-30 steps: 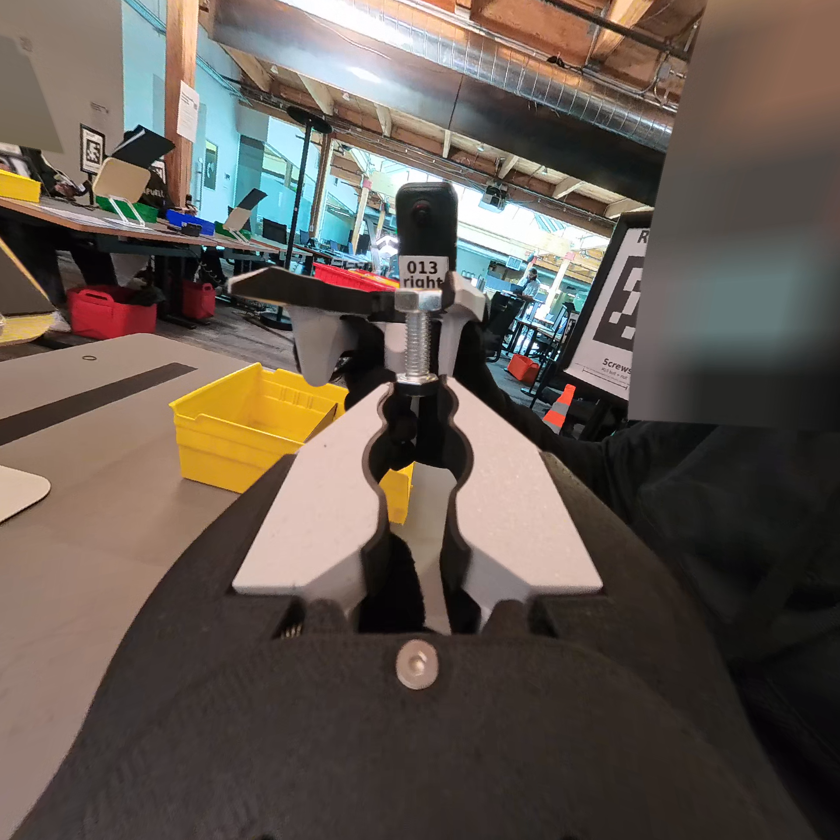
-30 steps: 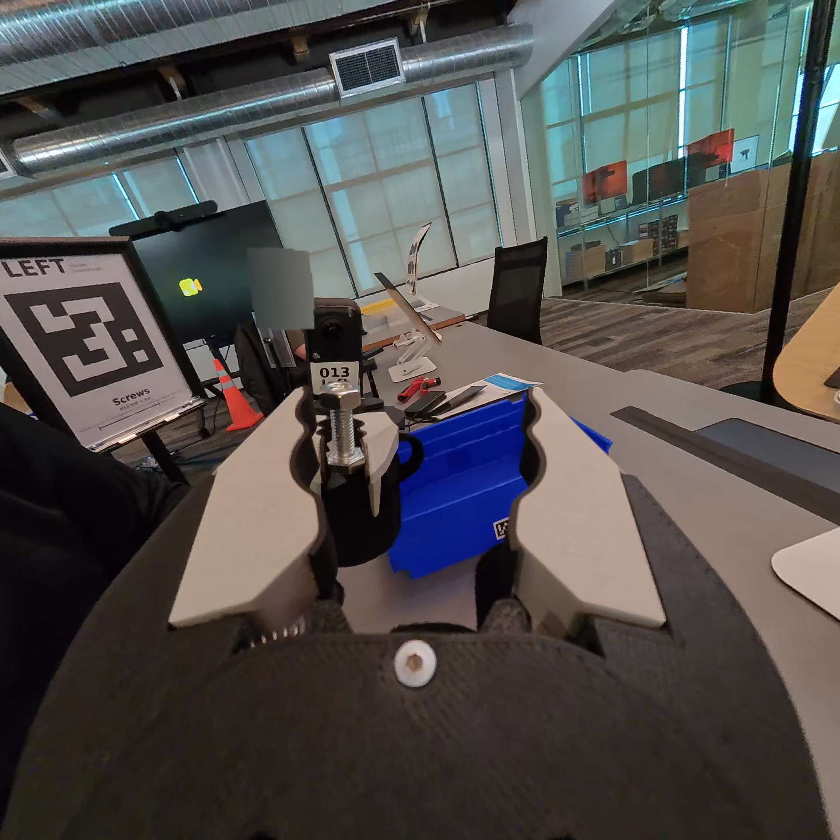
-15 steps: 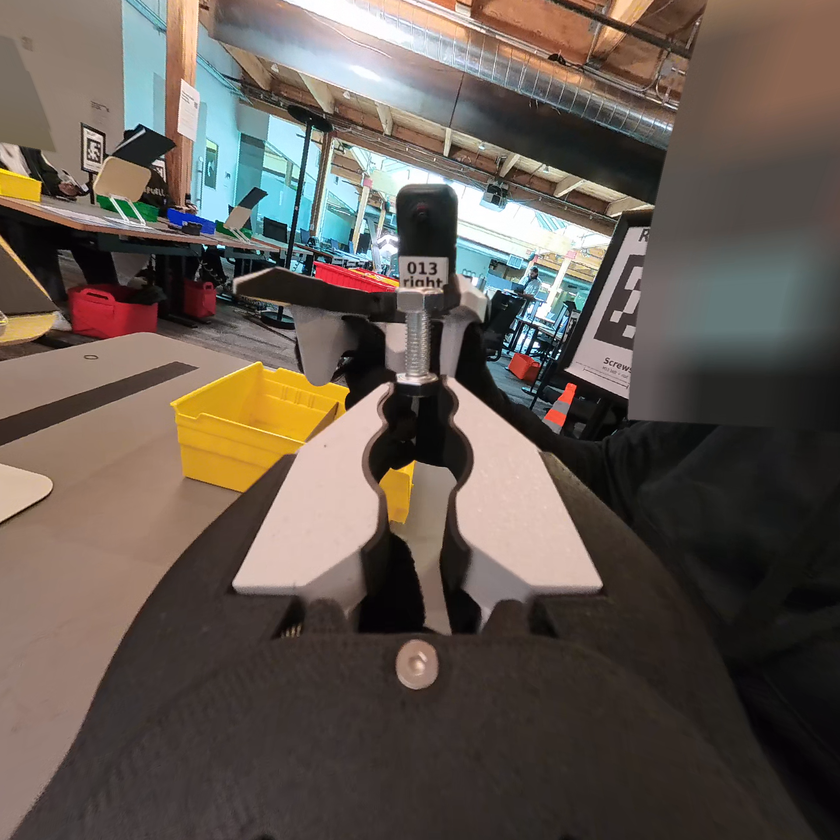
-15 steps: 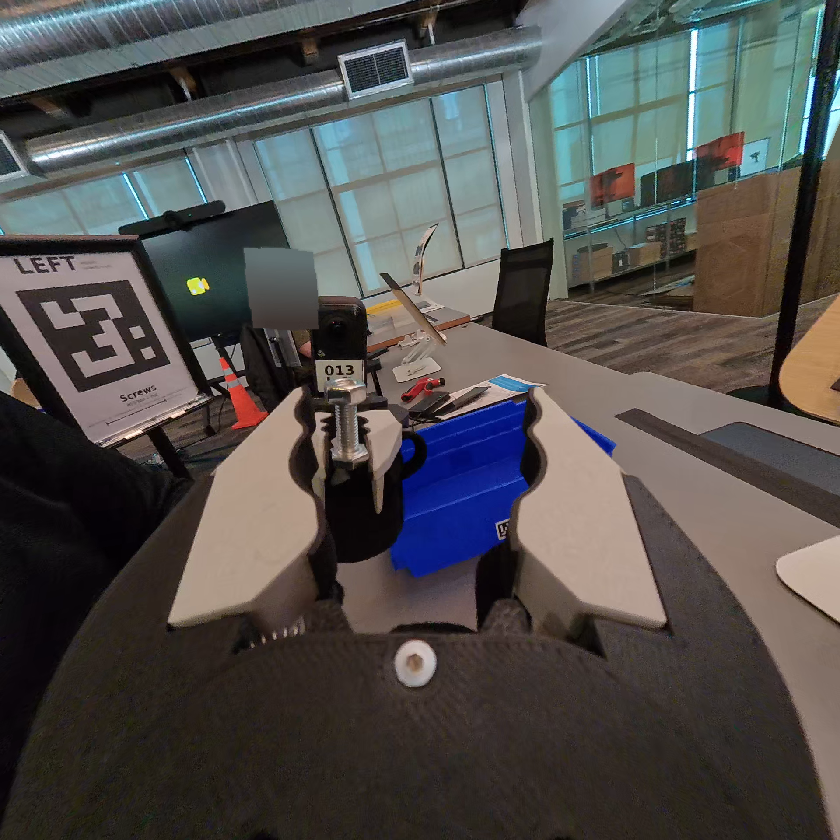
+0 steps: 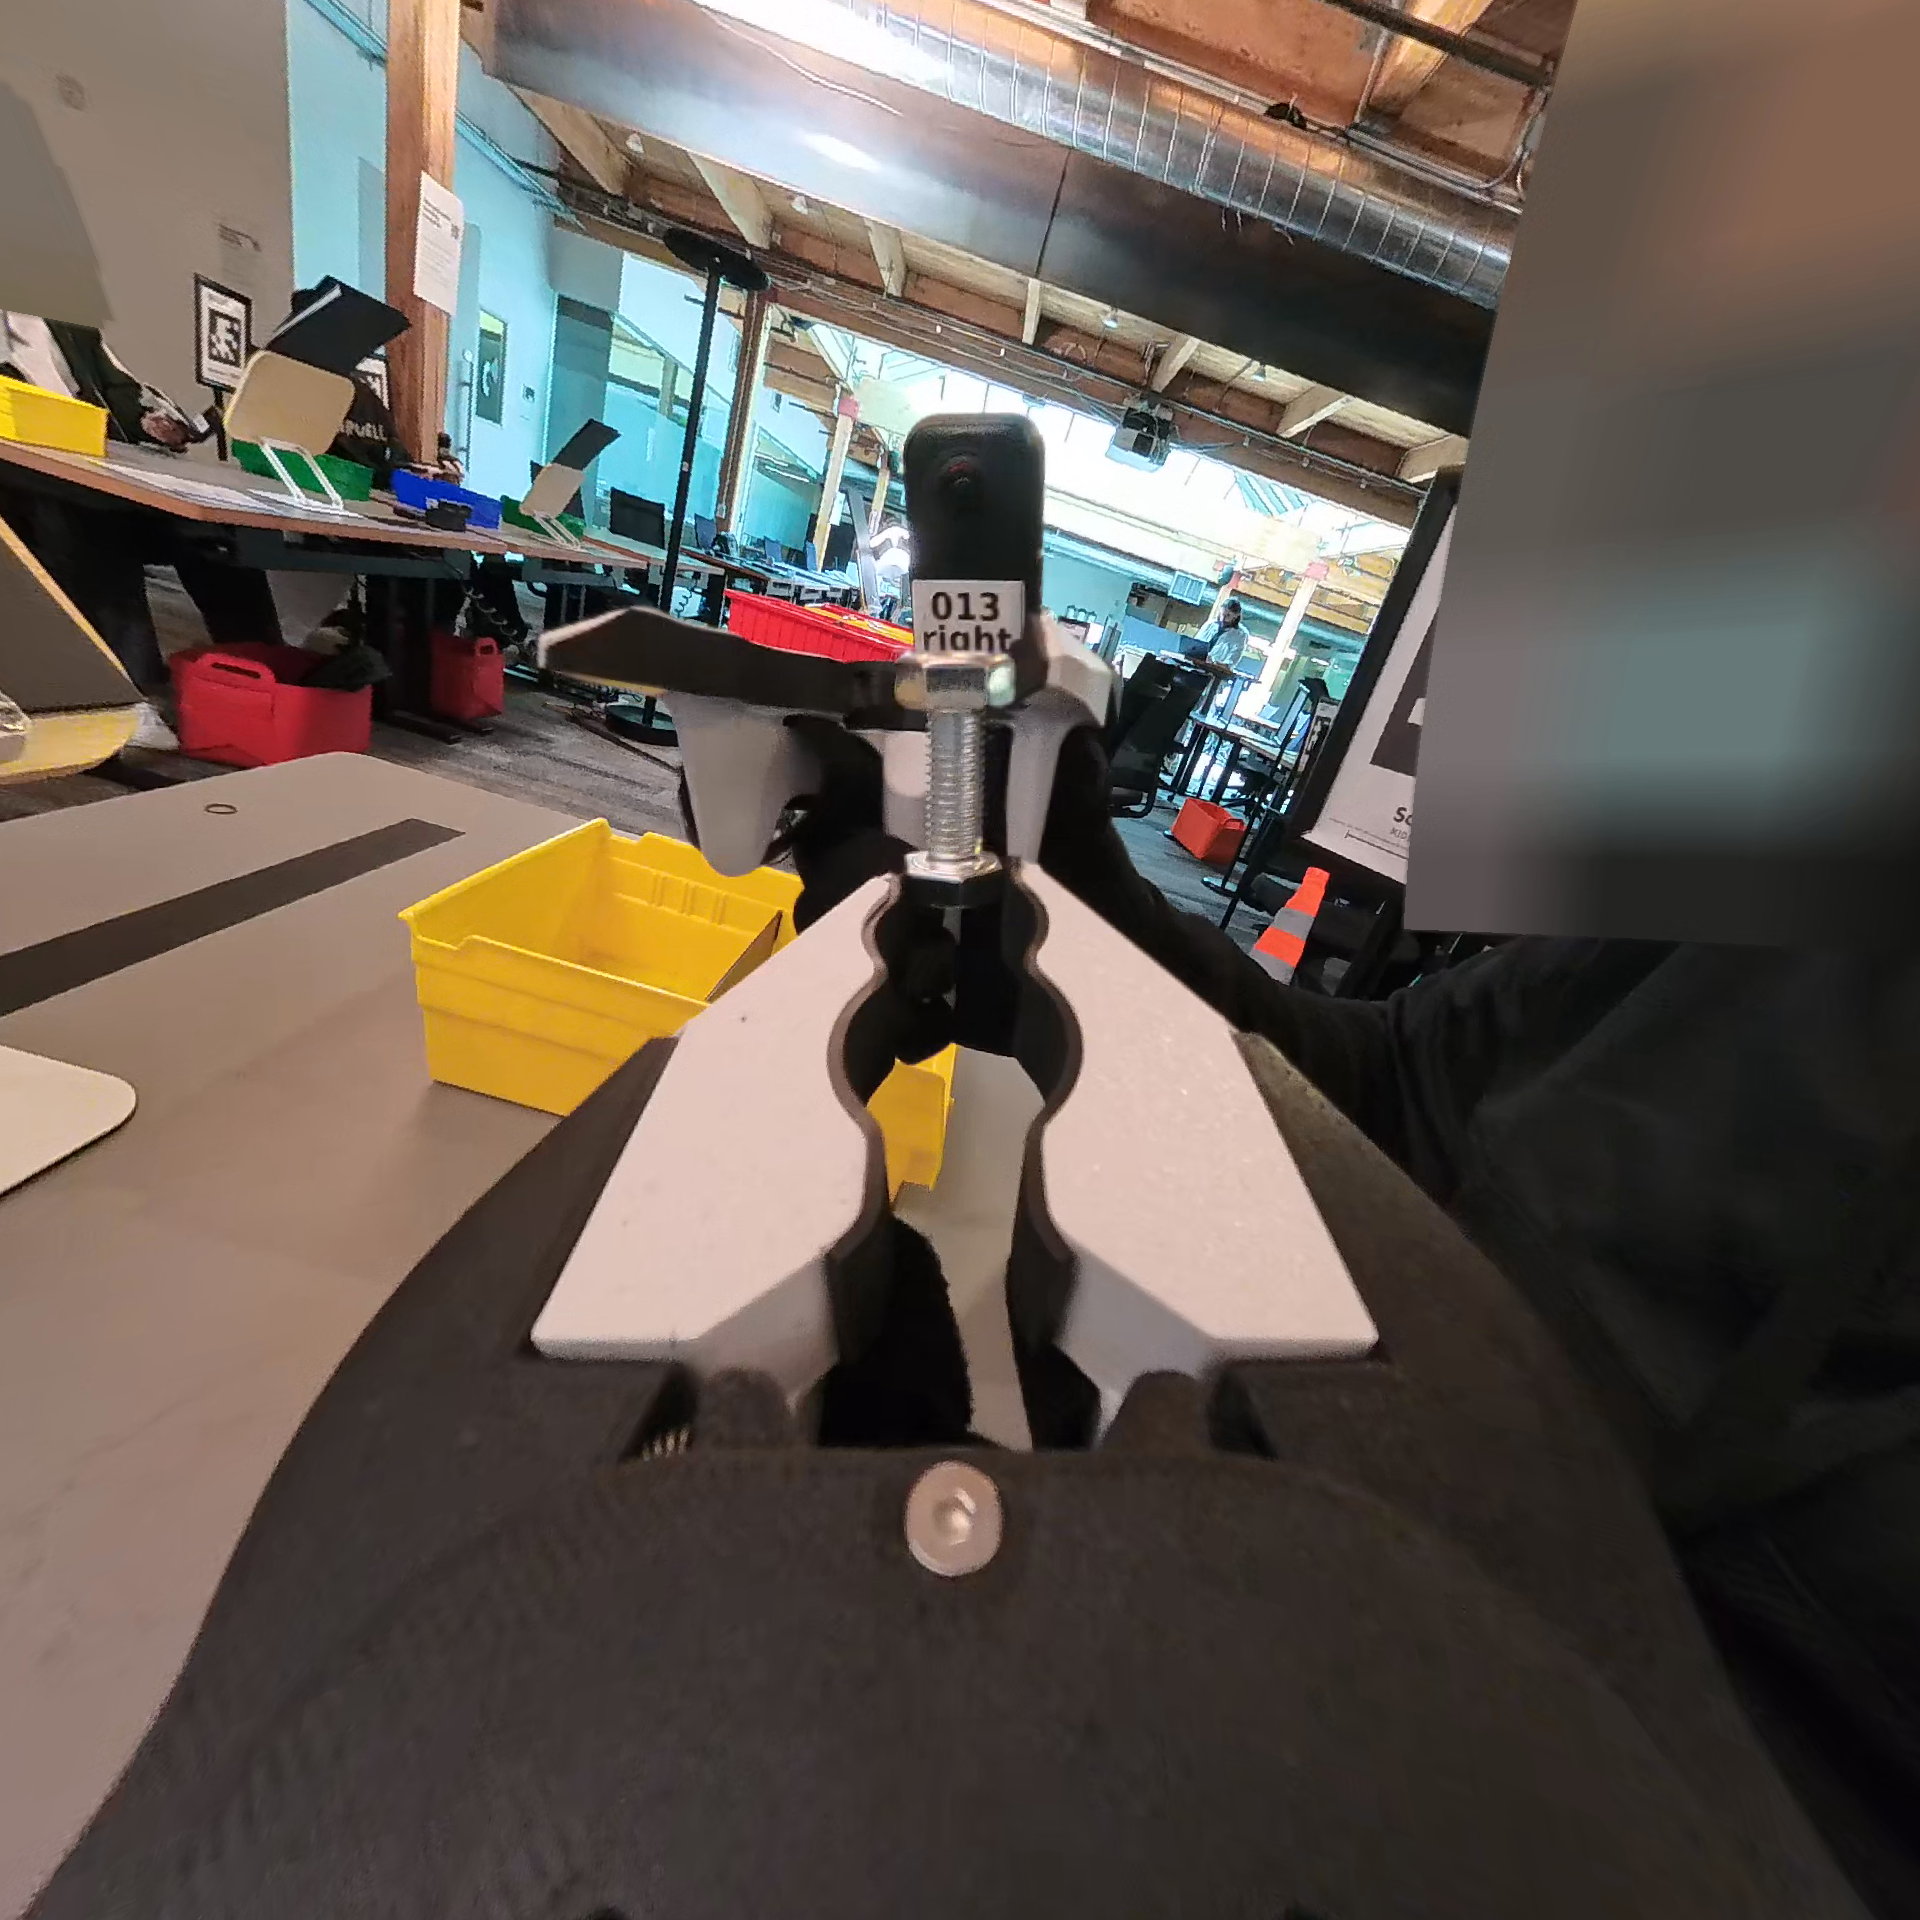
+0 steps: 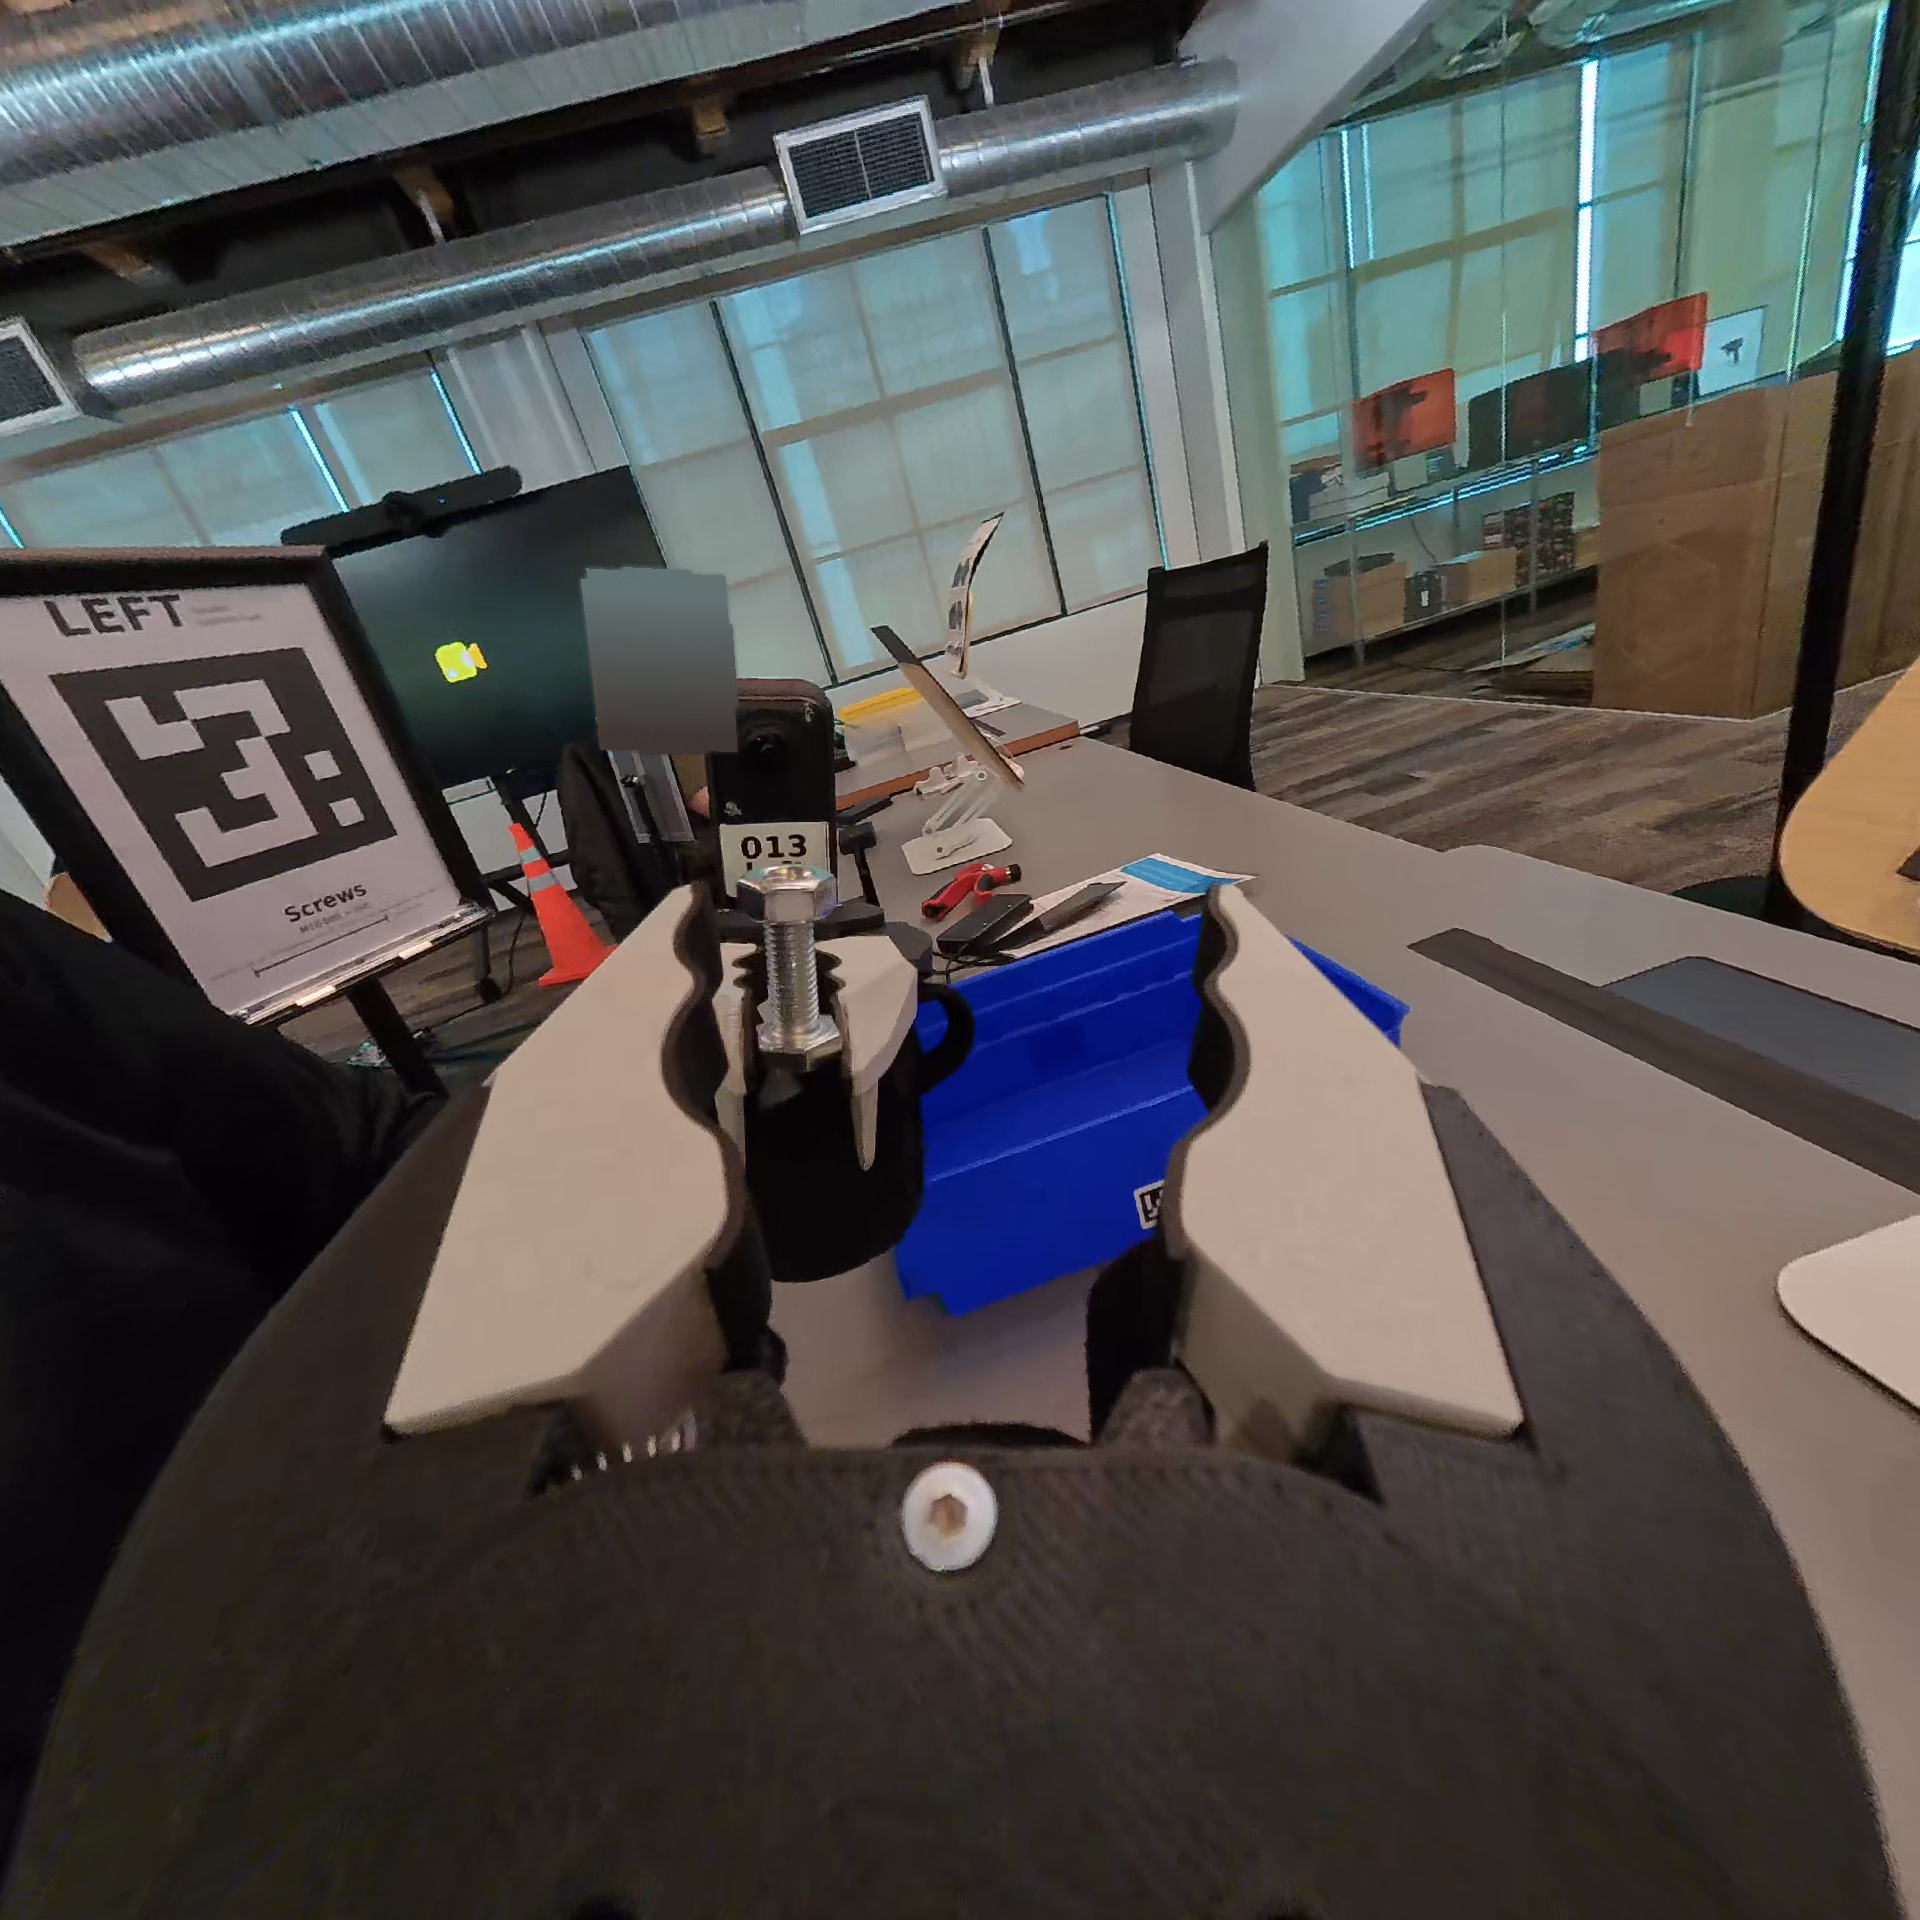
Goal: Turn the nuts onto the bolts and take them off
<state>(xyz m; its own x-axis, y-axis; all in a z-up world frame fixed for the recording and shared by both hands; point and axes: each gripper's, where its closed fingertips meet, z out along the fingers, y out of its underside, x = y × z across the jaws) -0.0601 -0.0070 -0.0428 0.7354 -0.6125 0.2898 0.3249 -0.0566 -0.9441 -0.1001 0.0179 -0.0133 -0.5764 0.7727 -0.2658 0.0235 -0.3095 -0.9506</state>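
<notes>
**Item: bolt with nut.** The bolt stands upright, head on top, at the centre of the left wrist view. The nut is at the low end of the visible thread, well below the head.

**Holder: left gripper.** Its fingers are pressed together, pinching the nut at their tips.

**Partner: right gripper.** Its fingers are spread wide and hold nothing. The left-hand finger stands just beside the bolt at centre left of the right wrist view.

**Change over the last second:** almost none. The nut sits at the same height on the thread, the right gripper stays spread, and the bolt has only drifted slightly in frame. This looks like a pause between turns, with the threading neither finished nor reversed.

**Surroundings:** a yellow bin at centre left and a blue bin at centre right, both on the grey table.

**Not determinable:**
- The bolt's end below the nut is hidden inside the left fingers.
- I cannot tell whether the right finger touches the bolt head.
- The floors of both bins are largely out of sight.
</notes>
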